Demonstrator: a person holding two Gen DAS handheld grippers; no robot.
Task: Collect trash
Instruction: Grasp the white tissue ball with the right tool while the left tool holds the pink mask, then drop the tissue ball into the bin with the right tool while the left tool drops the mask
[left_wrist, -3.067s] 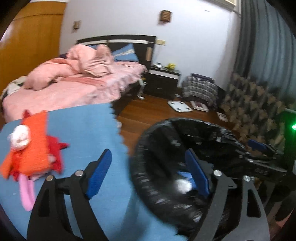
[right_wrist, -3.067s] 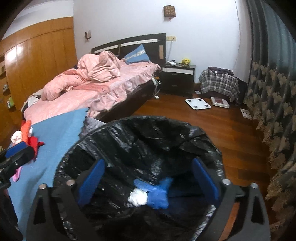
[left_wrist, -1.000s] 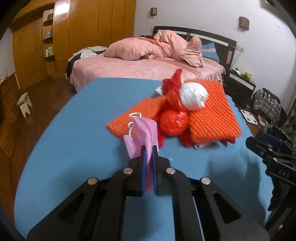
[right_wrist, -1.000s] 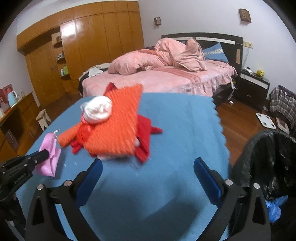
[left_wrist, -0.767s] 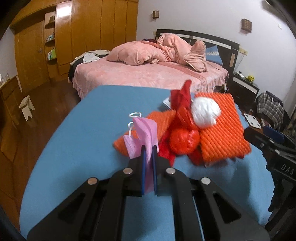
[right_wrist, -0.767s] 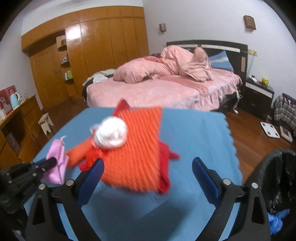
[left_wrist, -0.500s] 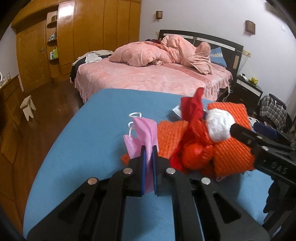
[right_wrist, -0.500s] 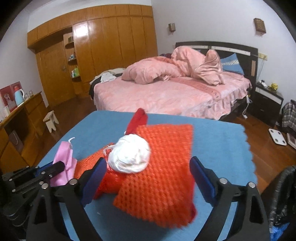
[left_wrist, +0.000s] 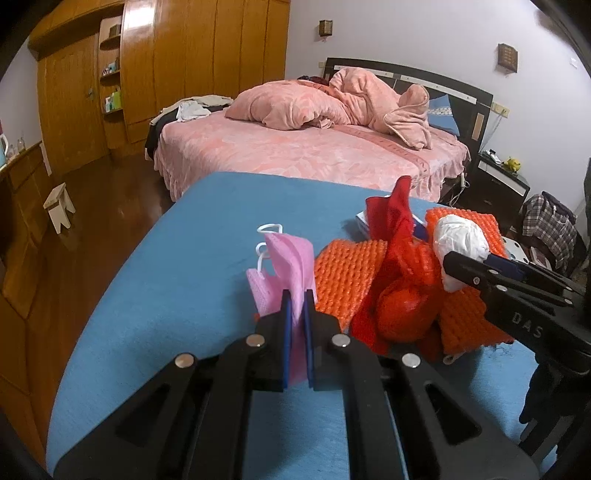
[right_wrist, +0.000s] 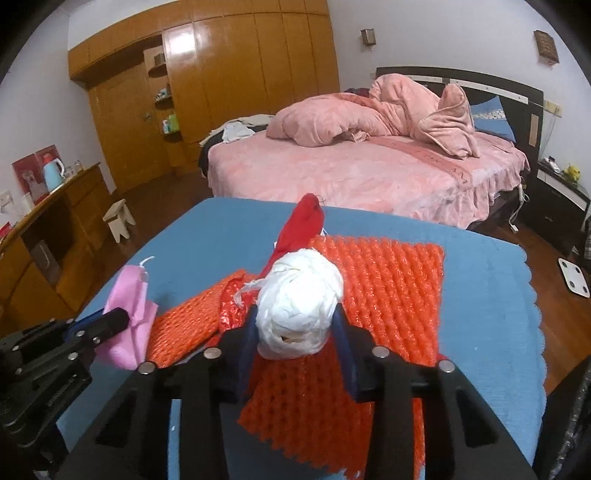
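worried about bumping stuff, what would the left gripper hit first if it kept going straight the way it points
Likely the blue tablecloth just beyond the pink mask that the left gripper holds. The orange netting lies slightly right of that line, though depth is unclear.

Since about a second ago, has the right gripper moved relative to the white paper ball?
Yes. The right gripper has closed in on the white paper ball atop the orange foam net; its jaws have just been closing and now press the ball's sides.

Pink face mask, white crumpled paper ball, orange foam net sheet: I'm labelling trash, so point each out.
pink face mask (left_wrist: 291, 258): left wrist view, folded upper panel.
white crumpled paper ball (right_wrist: 299, 314): right wrist view, front centre.
orange foam net sheet (right_wrist: 391, 280): right wrist view, bare ribbed surface.
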